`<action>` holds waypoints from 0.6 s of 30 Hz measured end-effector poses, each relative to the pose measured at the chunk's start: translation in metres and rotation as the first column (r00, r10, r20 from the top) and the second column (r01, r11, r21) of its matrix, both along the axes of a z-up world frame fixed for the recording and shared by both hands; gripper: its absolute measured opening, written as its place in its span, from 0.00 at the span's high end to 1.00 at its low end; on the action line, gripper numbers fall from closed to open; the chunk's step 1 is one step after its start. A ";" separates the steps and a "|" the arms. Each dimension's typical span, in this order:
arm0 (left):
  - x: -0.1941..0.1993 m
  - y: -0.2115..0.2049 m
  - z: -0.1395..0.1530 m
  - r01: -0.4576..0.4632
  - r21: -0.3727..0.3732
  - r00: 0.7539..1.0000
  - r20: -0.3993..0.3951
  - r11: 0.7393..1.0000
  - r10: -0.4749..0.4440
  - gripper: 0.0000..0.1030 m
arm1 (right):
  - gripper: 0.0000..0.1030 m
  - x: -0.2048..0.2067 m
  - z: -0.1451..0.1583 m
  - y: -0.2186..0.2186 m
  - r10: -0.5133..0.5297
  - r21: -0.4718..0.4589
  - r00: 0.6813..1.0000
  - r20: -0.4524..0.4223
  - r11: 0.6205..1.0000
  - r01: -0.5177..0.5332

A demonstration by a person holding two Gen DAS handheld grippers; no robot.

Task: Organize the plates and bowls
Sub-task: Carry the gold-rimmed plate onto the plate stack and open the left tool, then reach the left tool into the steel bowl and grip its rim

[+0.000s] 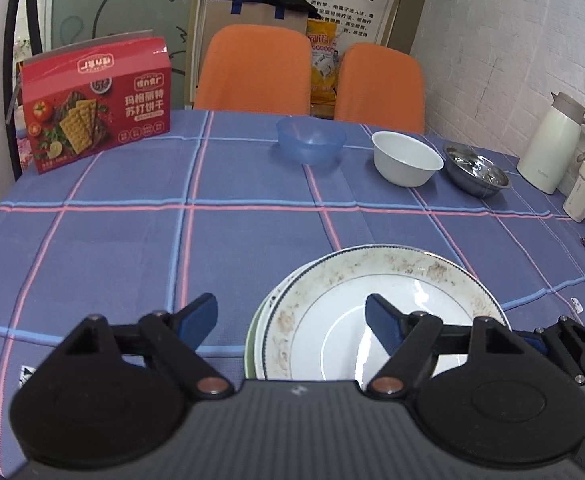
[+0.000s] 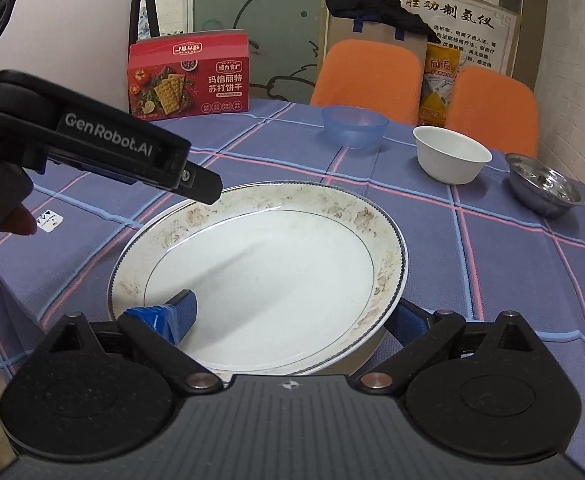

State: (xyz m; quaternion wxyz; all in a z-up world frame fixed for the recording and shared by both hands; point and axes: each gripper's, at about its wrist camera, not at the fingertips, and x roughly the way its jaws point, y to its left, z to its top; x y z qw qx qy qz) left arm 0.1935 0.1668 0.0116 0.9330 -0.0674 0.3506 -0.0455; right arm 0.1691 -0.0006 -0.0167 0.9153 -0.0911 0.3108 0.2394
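Note:
Stacked plates (image 1: 408, 280) lie near the table's front edge; the top plate (image 2: 276, 264) is white with a worn floral rim. My left gripper (image 1: 290, 318) is open, its right finger (image 1: 382, 320) hovering over the top plate and its left finger (image 1: 200, 316) over the cloth. My right gripper (image 2: 294, 316) is open too: one finger (image 2: 180, 314) sits above the plate, the other (image 2: 408, 322) below its near rim. Further back stand a blue plastic bowl (image 1: 310, 140), a white bowl (image 1: 406, 158) and a steel bowl (image 1: 476, 172).
A red cracker box (image 1: 96, 100) stands at the back left of the blue checked tablecloth (image 1: 132, 240). A cream jug (image 1: 552, 144) and a small cup (image 1: 584, 192) are by the right wall. Two orange chairs (image 1: 252, 72) stand behind the table.

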 end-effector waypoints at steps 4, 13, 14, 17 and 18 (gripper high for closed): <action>0.002 -0.003 0.002 0.009 -0.007 1.000 -0.003 1.000 -0.009 0.26 | 0.16 -0.001 0.007 -0.026 -0.073 0.111 0.997 0.009 0.991 0.072; 0.015 -0.039 0.007 0.090 -0.016 0.996 -0.015 0.996 -0.090 0.09 | 0.16 0.011 0.008 -0.076 -0.150 0.207 0.988 -0.035 0.966 0.153; 0.018 -0.043 0.008 0.098 -0.023 0.995 -0.012 0.995 -0.099 0.06 | 0.16 0.016 0.008 -0.084 -0.162 0.215 0.986 -0.047 0.962 0.168; 0.037 -0.061 0.015 0.147 -0.035 0.989 -0.011 0.989 -0.147 0.06 | 0.16 0.032 0.009 -0.111 -0.218 0.221 0.975 -0.049 0.949 0.224; 0.045 -0.068 0.018 0.162 -0.041 0.987 -0.008 0.986 -0.163 0.06 | 0.16 0.038 0.010 -0.120 -0.240 0.214 0.970 -0.044 0.946 0.243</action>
